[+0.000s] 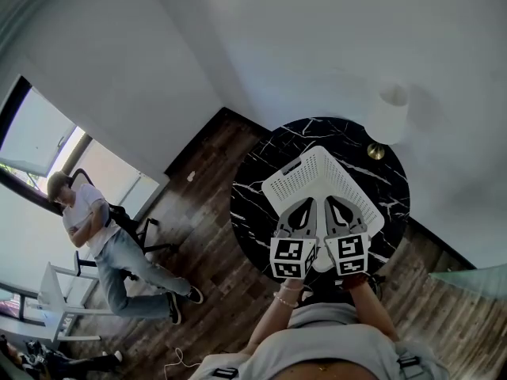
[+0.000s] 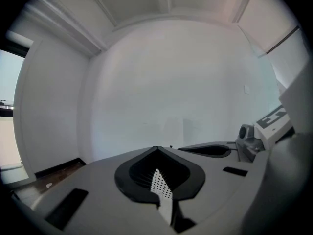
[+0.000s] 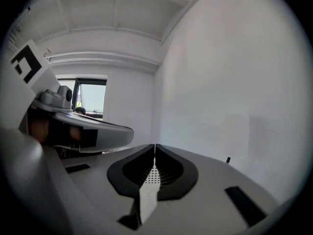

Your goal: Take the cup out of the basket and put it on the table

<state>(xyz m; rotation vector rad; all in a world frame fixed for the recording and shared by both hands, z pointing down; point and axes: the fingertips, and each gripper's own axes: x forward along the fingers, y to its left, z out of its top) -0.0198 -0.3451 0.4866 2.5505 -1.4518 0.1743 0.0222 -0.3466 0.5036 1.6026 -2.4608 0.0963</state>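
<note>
"Both hung over the white basket (image 1: 317,172) on the black desk (image 1: 257,204), the left gripper (image 1: 305,205) and the right gripper (image 1: 333,203). Did either hold anything?"

"No. Each had its jaws pressed tip to tip with nothing between them (only the basket's perforated plastic showed through the hollow behind the tips)."

"And the cup?"

"I couldn't make it out in any view. By the task it should have been in the basket, perhaps beneath the grippers."

"How would it have handled?"

"My guess was light and stiff, with a smooth wall that could slip, and breakable if ceramic. I'd have opened one pair of jaws and pinched the rim, one jaw inside and one outside, then lifted it straight up past the basket's wall."
</note>
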